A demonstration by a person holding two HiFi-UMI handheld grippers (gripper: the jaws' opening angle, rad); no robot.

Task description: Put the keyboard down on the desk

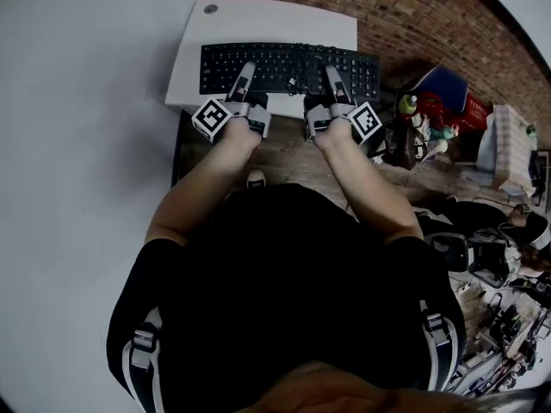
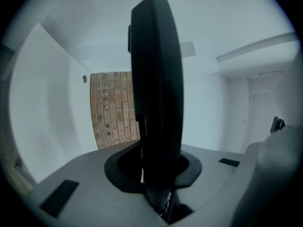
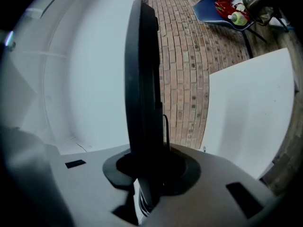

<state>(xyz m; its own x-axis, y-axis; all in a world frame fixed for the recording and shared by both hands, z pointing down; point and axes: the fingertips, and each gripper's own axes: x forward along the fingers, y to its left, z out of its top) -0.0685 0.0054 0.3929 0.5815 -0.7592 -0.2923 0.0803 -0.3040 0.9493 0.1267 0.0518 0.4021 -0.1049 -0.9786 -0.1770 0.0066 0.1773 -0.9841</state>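
A black keyboard [image 1: 288, 65] is held level over the near half of a small white desk [image 1: 258, 20], both hands gripping its near long edge. My left gripper [image 1: 244, 77] is shut on the keyboard's left part and my right gripper [image 1: 332, 77] on its right part. In the left gripper view the keyboard [image 2: 156, 79] stands edge-on, rising out of the jaws. The right gripper view shows the keyboard [image 3: 142, 79] the same way, with the white desk [image 3: 251, 108] to its right. Whether the keyboard touches the desk top is hidden.
A brick surface [image 1: 405, 11] runs behind and right of the desk. A blue chair [image 1: 443, 89] piled with red and green things stands at the right. Bags, boxes and cables [image 1: 499, 256] cover the floor further right. A white wall [image 1: 77, 101] fills the left.
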